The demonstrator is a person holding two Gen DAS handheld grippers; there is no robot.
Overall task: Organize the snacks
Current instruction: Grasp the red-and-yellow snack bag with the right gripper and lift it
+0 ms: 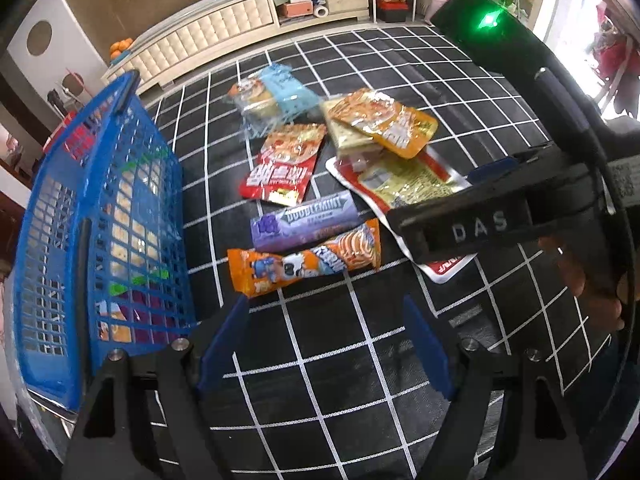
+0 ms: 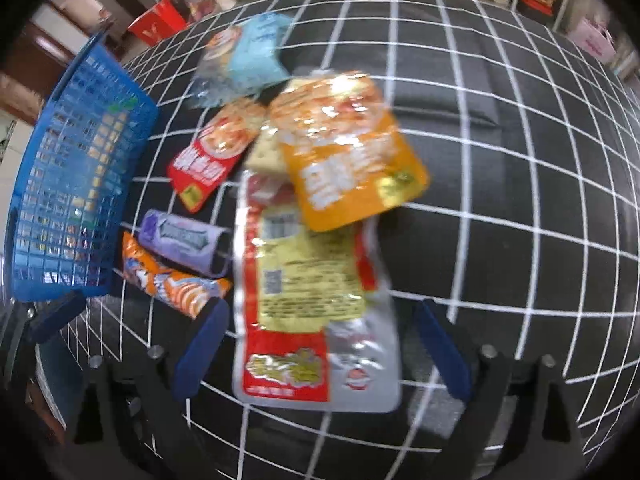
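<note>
Several snack packs lie on a black cloth with a white grid. A blue basket (image 1: 100, 216) stands at the left and holds some snacks; it also shows in the right wrist view (image 2: 76, 184). My left gripper (image 1: 326, 332) is open and empty, just short of an orange bar (image 1: 304, 258) and a purple Doublemint pack (image 1: 304, 220). My right gripper (image 2: 320, 344) is open, its fingers either side of the near end of a silver, red and yellow pouch (image 2: 312, 300). An orange pouch (image 2: 344, 152) overlaps that pouch's far end. The right gripper's body (image 1: 520, 216) hangs over the pouch (image 1: 400, 188).
A red pack (image 1: 284, 164), a light blue pack (image 1: 276, 96) and a cracker pack (image 1: 348, 132) lie farther back. A cream cabinet (image 1: 224, 24) runs behind the table. The cloth to the right (image 2: 520, 160) carries nothing.
</note>
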